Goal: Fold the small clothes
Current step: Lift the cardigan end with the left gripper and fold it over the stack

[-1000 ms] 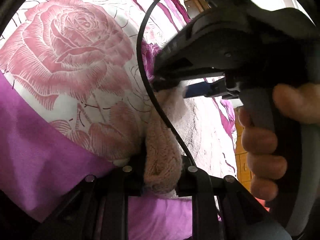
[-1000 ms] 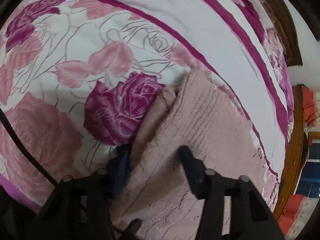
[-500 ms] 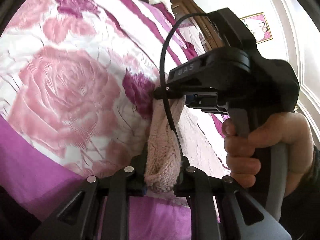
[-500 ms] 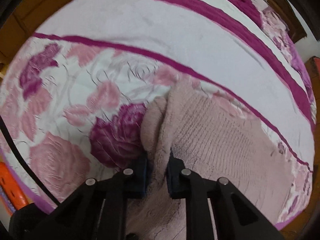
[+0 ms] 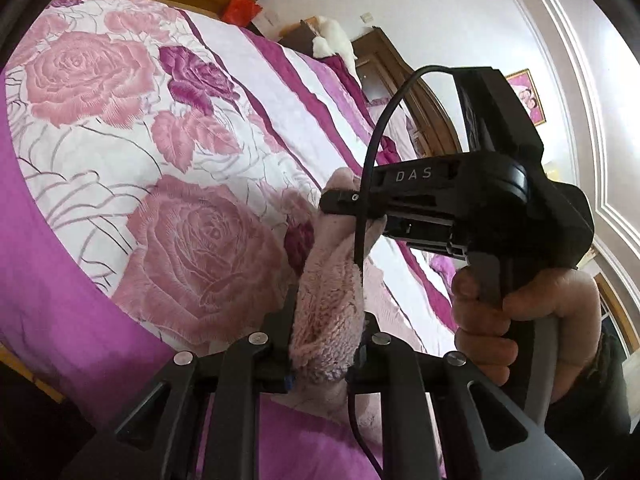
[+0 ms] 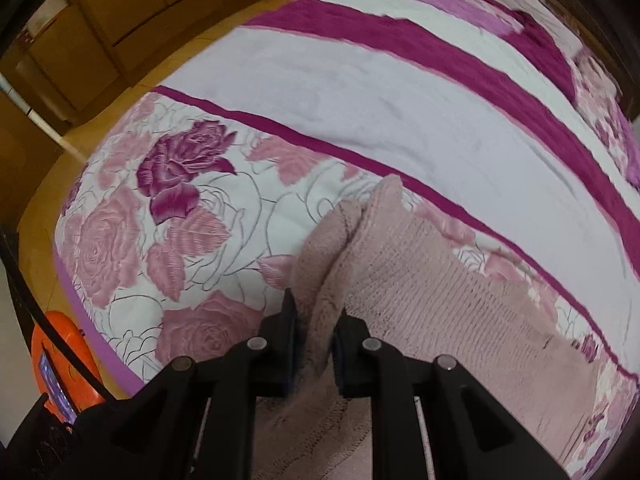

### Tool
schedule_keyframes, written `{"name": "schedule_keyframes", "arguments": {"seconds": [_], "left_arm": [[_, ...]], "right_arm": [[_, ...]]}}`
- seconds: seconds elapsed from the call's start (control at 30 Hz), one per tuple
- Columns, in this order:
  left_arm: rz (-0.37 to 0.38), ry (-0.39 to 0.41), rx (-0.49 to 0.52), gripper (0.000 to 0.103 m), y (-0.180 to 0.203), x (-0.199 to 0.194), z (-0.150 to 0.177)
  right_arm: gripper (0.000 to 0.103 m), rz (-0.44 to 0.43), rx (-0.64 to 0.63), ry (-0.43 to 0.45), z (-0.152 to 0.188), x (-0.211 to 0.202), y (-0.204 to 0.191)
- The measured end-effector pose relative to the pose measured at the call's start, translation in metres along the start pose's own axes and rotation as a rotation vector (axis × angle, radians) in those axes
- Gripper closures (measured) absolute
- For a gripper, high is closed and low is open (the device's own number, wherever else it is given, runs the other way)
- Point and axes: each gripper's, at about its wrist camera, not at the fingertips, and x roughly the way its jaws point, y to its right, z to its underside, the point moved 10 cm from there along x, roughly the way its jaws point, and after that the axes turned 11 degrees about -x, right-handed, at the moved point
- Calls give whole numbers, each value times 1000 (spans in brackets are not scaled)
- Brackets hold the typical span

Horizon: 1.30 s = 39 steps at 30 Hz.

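Note:
A small pale pink knitted garment (image 6: 432, 276) lies on a bed with a rose-patterned cover (image 6: 192, 248). My right gripper (image 6: 314, 320) points steeply down and is shut on a bunched edge of the garment, lifting it off the cover. My left gripper (image 5: 326, 320) is shut on another fuzzy fold of the same garment (image 5: 332, 292), held above the bed. In the left wrist view the right gripper's black body (image 5: 472, 204) and the hand holding it (image 5: 516, 316) sit just beyond, its tip pinching the cloth.
The bed cover shows magenta and white stripes (image 6: 420, 92) farther away. An orange device (image 6: 60, 364) sits on the wooden floor at the left. Wooden cabinets (image 6: 100, 20) stand behind the bed. A black cable (image 5: 372, 160) loops from the right gripper.
My right gripper's jaws closed onto the garment's edge. Both grippers rose with the cloth, and the views tilted to show more of the bed and room.

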Motion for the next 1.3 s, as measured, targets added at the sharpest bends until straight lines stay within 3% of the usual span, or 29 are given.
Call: {"name": "schedule_keyframes", "arguments": {"seconds": [0.33,0.5,0.73,1.3], "left_arm": [[51,-23,64,103,16,17,-1],[70,-45,147,103,38,20,17],[52,-86,292,103,69,26,51],[-9,-143,457,103,109,49,112]], "right_arm": [[89,-39,-6,18,9,-5,16],[89,-51,-37,37,13,-20,23],[88,-31,-95,77,31,-48,41],[88,-48,-89,153,81,-87,105]]}}
